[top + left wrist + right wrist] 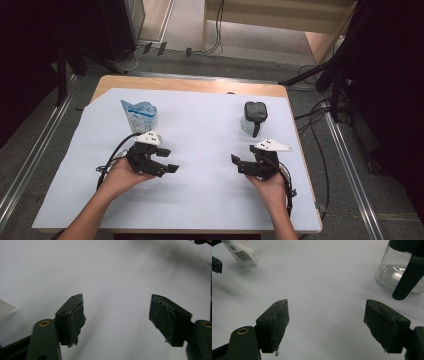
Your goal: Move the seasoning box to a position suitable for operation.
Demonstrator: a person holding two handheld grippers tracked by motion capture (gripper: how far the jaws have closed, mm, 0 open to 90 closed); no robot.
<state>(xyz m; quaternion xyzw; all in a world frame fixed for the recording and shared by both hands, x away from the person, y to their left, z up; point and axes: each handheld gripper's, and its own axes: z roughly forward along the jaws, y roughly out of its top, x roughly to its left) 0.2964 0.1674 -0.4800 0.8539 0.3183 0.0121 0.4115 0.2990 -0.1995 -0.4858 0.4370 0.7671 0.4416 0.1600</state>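
Nothing picked up yet at the table point(200, 86). Left gripper point(167, 160) and right gripper point(239, 165) held low over the white sheet point(200, 150), jaws of both spread wide and empty. Pouch point(140, 115) standing just beyond the left gripper; glass jar point(253, 118) just beyond the right. All handling apparently still ahead.

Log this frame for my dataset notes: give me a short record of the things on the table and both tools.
surface: white sheet on a wooden table
pouch: blue and white, far left, upright
jar: clear glass, black lid, far right
left tool: open, nothing between its jaws, near the pouch
right tool: open, nothing between its jaws, near the jar
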